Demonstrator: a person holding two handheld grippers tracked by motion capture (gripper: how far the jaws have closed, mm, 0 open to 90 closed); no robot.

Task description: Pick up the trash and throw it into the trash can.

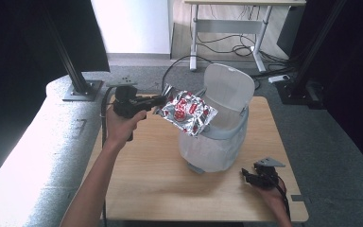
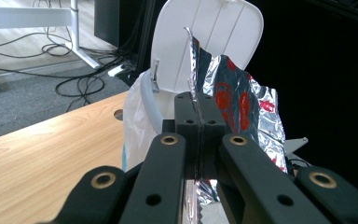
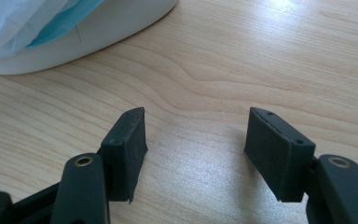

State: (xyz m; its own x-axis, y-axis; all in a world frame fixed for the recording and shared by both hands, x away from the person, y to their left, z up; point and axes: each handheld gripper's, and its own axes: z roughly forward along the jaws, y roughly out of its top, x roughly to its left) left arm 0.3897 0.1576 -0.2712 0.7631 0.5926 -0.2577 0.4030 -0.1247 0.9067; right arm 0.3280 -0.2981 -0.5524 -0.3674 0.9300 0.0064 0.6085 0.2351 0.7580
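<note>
Clenched between our left gripper (image 2: 198, 116) fingers (image 2: 186, 114), foil bag (image 1: 188, 111) hangs over the bin (image 1: 217, 137); right gripper (image 3: 196, 149) fingers released.

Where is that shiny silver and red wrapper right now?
In the high view the wrapper is pinched in the left claw, held in the air at the open bin's left rim, below its raised lid.

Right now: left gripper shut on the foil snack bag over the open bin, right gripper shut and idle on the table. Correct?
Nearly. The right gripper is open, not shut: the right gripper view shows its jaws well apart over bare wood. The left gripper does clamp the foil snack bag by the open bin.
</note>
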